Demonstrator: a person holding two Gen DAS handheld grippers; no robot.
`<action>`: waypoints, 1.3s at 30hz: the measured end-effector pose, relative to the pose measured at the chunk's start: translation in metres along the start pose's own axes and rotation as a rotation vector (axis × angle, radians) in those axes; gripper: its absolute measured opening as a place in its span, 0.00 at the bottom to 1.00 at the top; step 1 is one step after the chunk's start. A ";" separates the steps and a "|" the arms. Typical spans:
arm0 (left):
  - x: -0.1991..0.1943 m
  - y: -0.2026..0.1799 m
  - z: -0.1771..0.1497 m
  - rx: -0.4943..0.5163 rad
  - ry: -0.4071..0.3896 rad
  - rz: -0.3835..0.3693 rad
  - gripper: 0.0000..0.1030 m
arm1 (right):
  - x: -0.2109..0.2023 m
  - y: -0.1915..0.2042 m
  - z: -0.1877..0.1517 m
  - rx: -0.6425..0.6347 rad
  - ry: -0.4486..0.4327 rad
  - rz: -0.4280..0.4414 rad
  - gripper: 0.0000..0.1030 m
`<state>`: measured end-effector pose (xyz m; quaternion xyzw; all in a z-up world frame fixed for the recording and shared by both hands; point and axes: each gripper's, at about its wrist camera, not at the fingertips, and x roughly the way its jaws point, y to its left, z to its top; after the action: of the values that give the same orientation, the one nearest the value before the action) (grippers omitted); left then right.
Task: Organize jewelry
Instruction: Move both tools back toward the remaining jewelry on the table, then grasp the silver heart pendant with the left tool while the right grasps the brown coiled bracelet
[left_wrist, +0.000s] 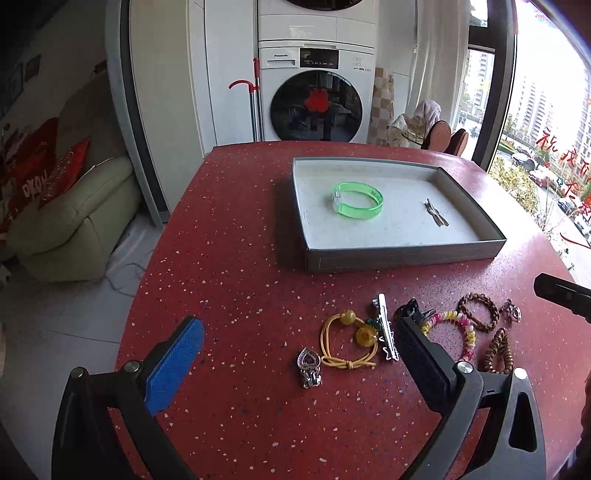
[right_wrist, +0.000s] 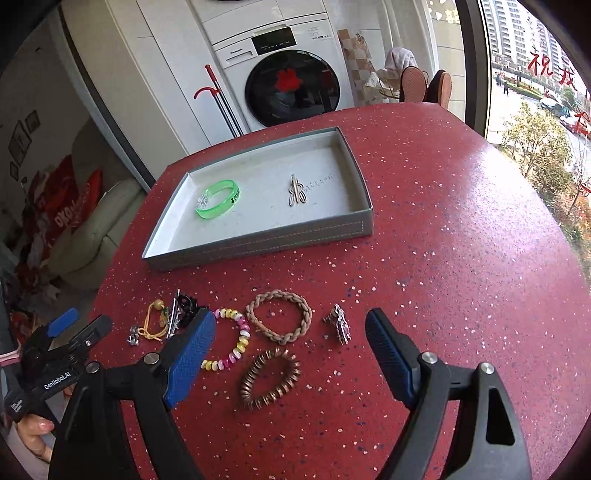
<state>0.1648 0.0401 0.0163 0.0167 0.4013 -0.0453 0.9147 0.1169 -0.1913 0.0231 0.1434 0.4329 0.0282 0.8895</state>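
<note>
A grey tray (left_wrist: 402, 254) (right_wrist: 258, 245) on the red table holds a green bangle (left_wrist: 357, 200) (right_wrist: 218, 203) and a metal hair clip (left_wrist: 436, 213) (right_wrist: 296, 192). Loose jewelry lies in front of it: a yellow cord bracelet (left_wrist: 347, 341) (right_wrist: 157, 321), a silver heart charm (left_wrist: 309, 367), a silver barrette (left_wrist: 386, 330), a pink-yellow bead bracelet (right_wrist: 231, 339), a braided bracelet (right_wrist: 280, 317), a coiled bronze bracelet (right_wrist: 269, 378) and a silver charm (right_wrist: 338, 325). My left gripper (left_wrist: 301, 328) hangs open above the cord bracelet. My right gripper (right_wrist: 290, 332) is open over the bracelets.
A washing machine (left_wrist: 314, 92) stands beyond the table's far edge. A cream sofa (left_wrist: 74, 221) sits at the left, and a window (left_wrist: 546, 129) runs along the right. A hand (right_wrist: 35, 430) holds the left gripper's handle at the right wrist view's lower left.
</note>
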 end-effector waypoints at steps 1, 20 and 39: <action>0.000 0.002 -0.005 -0.003 0.003 0.002 1.00 | 0.001 -0.003 -0.006 0.000 0.010 -0.008 0.83; 0.023 0.018 -0.036 -0.043 0.088 0.053 1.00 | 0.006 -0.006 -0.048 0.044 0.070 -0.070 0.83; 0.042 -0.002 -0.036 0.054 0.103 0.062 0.84 | 0.031 0.025 -0.052 -0.067 0.090 -0.167 0.43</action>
<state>0.1661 0.0379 -0.0388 0.0559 0.4456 -0.0269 0.8931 0.0979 -0.1501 -0.0235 0.0757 0.4819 -0.0252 0.8726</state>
